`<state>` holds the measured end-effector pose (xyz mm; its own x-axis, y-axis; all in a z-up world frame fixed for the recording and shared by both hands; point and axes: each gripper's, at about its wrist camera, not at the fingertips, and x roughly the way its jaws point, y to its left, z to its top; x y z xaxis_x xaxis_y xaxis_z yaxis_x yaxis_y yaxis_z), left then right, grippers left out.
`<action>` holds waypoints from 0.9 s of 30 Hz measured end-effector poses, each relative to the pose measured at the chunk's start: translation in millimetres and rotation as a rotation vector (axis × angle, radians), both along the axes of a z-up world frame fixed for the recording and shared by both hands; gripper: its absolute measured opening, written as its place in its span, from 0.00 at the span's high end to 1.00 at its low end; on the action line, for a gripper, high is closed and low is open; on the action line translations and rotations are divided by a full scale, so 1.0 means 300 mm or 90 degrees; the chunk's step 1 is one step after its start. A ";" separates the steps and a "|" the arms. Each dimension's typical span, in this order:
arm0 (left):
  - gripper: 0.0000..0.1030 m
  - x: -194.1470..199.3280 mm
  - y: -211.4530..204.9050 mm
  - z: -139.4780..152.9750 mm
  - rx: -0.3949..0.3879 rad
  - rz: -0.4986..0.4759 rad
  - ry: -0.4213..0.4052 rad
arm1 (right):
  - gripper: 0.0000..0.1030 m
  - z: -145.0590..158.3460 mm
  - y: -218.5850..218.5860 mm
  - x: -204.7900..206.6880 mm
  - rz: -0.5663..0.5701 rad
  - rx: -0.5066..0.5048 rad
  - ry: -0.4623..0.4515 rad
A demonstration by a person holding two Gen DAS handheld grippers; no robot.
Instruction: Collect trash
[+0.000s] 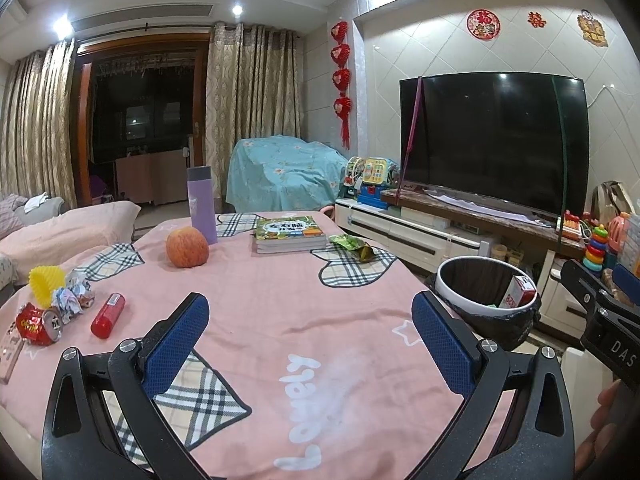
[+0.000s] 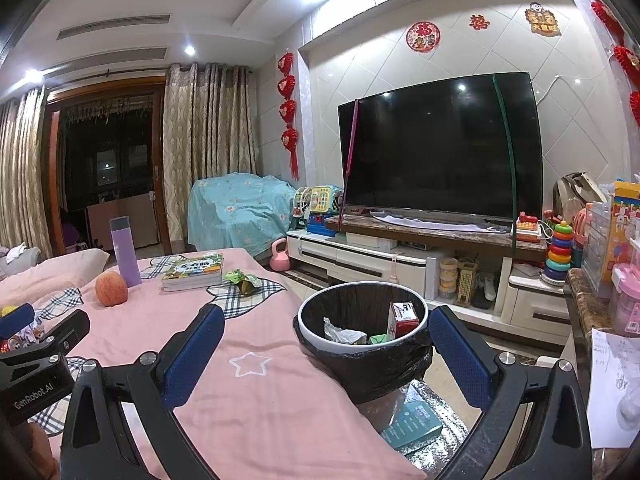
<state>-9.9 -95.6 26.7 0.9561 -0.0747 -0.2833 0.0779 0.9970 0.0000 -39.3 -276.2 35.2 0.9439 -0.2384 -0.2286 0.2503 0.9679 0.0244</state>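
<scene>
A round bin (image 2: 362, 350) with a black liner stands at the table's right edge; it holds a red-white carton (image 2: 402, 318) and crumpled paper (image 2: 344, 334). It also shows in the left wrist view (image 1: 486, 294). My right gripper (image 2: 326, 346) is open and empty just before the bin. My left gripper (image 1: 310, 330) is open and empty over the pink tablecloth (image 1: 280, 304). On the table's left lie a crushed red can (image 1: 38, 324), crumpled wrappers (image 1: 74, 298), a yellow cup (image 1: 46, 282) and a red tube (image 1: 108, 315). A green snack wrapper (image 1: 354, 246) lies beside the books.
An apple (image 1: 187, 247), a purple bottle (image 1: 202, 204) and stacked books (image 1: 289, 234) are at the table's far side. A TV (image 1: 494, 142) on a white cabinet (image 1: 404, 232) with toys stands to the right. A sofa (image 1: 60, 232) is at left.
</scene>
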 end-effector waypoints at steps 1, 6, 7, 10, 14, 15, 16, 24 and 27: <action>0.00 0.000 0.000 0.000 0.000 0.000 0.000 | 0.00 0.000 0.000 -0.001 0.000 0.000 0.000; 0.00 0.003 -0.001 -0.004 0.001 -0.001 0.002 | 0.00 -0.001 0.000 0.000 0.000 0.000 -0.001; 0.00 0.005 0.000 -0.006 0.001 -0.001 0.003 | 0.00 -0.001 0.000 0.000 0.000 0.000 0.000; 0.00 0.011 -0.003 -0.010 0.003 -0.001 0.006 | 0.00 -0.001 0.000 -0.001 0.000 0.000 0.000; 0.00 0.018 -0.006 -0.013 0.007 -0.004 0.008 | 0.00 0.000 0.001 -0.001 0.001 0.001 -0.001; 0.00 0.019 -0.005 -0.012 0.007 -0.004 0.008 | 0.00 0.000 0.001 -0.001 0.001 0.001 0.000; 0.00 0.021 -0.005 -0.013 0.007 -0.005 0.008 | 0.00 0.000 0.001 -0.001 0.001 0.001 -0.001; 0.00 0.032 -0.009 -0.016 0.009 -0.010 0.013 | 0.00 0.005 0.006 0.005 0.005 0.006 -0.002; 0.00 0.040 -0.009 -0.016 0.006 -0.013 0.017 | 0.00 0.005 0.006 0.006 0.006 0.007 -0.001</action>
<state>2.0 -98.3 21.8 0.9465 -0.0905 -0.3099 0.0976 0.9952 0.0076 -37.5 -274.5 36.9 0.9466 -0.2265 -0.2296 0.2407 0.9699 0.0357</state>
